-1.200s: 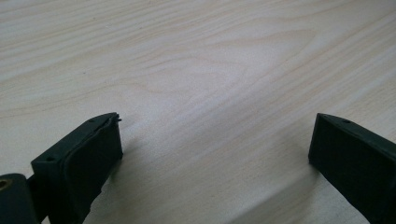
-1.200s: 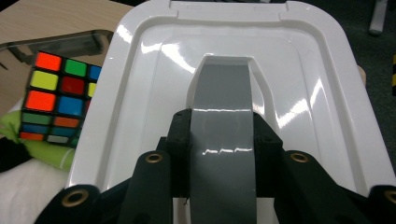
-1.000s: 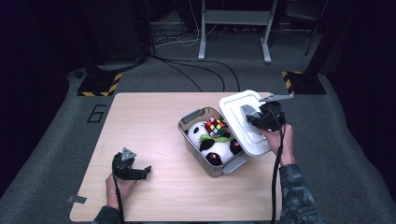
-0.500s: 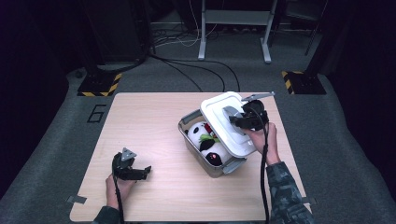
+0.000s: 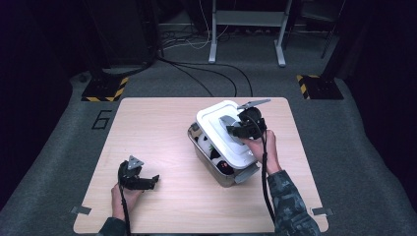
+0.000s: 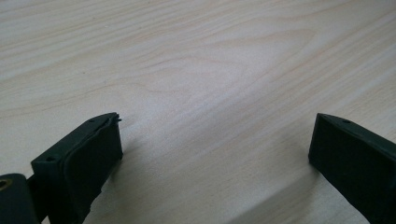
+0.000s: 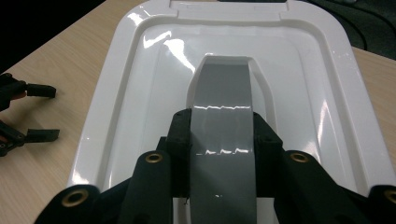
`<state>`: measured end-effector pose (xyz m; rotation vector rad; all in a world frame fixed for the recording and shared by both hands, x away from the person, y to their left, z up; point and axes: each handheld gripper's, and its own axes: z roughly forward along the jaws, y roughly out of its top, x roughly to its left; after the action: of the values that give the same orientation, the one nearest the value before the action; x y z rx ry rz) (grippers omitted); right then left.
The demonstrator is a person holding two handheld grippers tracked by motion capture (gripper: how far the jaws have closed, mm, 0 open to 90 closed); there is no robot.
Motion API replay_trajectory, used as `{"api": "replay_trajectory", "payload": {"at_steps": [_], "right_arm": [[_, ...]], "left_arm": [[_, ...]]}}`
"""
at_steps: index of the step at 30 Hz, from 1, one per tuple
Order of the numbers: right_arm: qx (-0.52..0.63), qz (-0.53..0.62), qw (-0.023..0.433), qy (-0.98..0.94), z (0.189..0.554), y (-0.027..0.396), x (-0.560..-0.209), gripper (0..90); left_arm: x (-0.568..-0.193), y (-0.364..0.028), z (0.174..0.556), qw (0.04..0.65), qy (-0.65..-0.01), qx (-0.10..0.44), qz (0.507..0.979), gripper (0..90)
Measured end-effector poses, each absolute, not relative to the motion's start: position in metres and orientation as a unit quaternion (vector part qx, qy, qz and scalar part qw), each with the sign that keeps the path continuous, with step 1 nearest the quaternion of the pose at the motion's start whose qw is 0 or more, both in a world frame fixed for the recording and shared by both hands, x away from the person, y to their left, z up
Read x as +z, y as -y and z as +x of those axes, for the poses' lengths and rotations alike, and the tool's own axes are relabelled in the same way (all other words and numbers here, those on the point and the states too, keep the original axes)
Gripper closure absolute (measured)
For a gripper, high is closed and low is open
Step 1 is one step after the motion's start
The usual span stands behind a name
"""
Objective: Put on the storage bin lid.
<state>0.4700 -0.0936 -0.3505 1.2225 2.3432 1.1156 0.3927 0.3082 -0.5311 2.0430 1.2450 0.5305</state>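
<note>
Grey carpet surrounds the pale wooden desk [image 5: 162,128], with black cables trailing across the floor behind it. On the desk's right half stands a grey rectangular metal box [image 5: 216,169] holding toys. The right gripper [image 7: 222,140] has its jaws clamped on the grey handle [image 7: 224,93] of a white glossy plastic lid [image 5: 223,130], which sits skewed over the box, leaving its near-left part uncovered. The left gripper [image 5: 140,181] rests on the desk's near left, jaws spread wide with nothing between them.

Bare tabletop [image 5: 162,123] left of the bin [image 5: 209,162] gives you passage; lid [image 5: 223,130] blocks the bin's mouth, front corner uncovered.
</note>
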Motion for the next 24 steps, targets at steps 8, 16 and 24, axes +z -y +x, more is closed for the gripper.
{"api": "replay_trajectory", "payload": {"at_steps": [8, 16, 24], "right_arm": [[0.379, 0.431, 0.125, -0.809, 0.4704, 0.0909, -0.3571, 67.2], [0.374, 0.424, 0.132, -0.815, 0.4676, 0.088, -0.3595, 67.3], [0.37, 0.413, 0.141, -0.82, 0.4614, 0.0842, -0.3583, 67.2]], "left_arm": [[-0.5311, -0.3082, 0.3927, 0.339, -0.478, 0.204, 0.784, 2.4], [-0.5311, -0.3083, 0.3928, 0.338, -0.477, 0.204, 0.785, 2.4], [-0.5311, -0.3083, 0.3928, 0.338, -0.477, 0.204, 0.785, 2.4]]}}
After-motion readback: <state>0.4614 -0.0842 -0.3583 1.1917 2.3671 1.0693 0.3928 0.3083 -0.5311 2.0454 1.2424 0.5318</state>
